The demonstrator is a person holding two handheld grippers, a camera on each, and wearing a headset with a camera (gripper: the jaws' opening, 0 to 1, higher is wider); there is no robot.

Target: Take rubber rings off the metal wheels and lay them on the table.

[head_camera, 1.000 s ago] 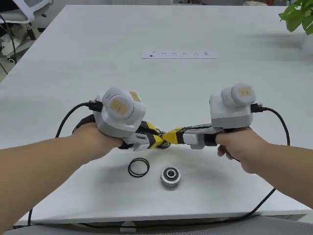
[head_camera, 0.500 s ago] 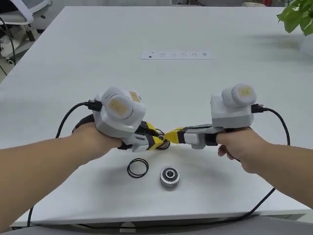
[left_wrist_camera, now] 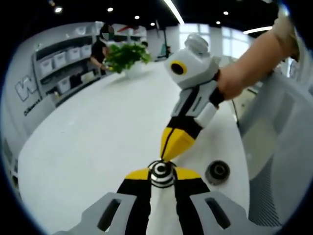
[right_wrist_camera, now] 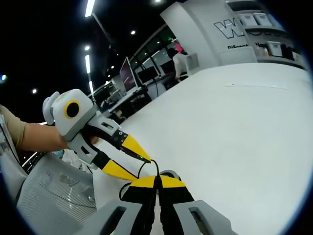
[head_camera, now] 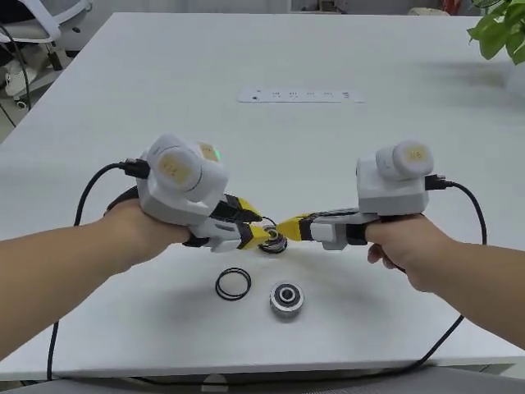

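Note:
My left gripper [head_camera: 264,236] is shut on a small metal wheel [head_camera: 273,242] and holds it just above the white table [head_camera: 344,156]. In its own view the wheel [left_wrist_camera: 161,171] sits between the yellow-tipped jaws. My right gripper [head_camera: 283,229] meets it from the right, shut on a thin black rubber ring [right_wrist_camera: 151,161] that loops out from the wheel. A loose rubber ring [head_camera: 233,284] lies on the table below the grippers. A second metal wheel [head_camera: 286,298] lies beside it.
A white socket strip [head_camera: 299,96] lies flat at mid-table. A green plant [head_camera: 500,29] stands at the far right corner and an office chair [head_camera: 33,25] at the far left. Black cables trail off both grippers over the near table edge.
My left gripper has drawn a little to the left and turned, so the held wheel now shows between the two tips. The right gripper has barely moved.

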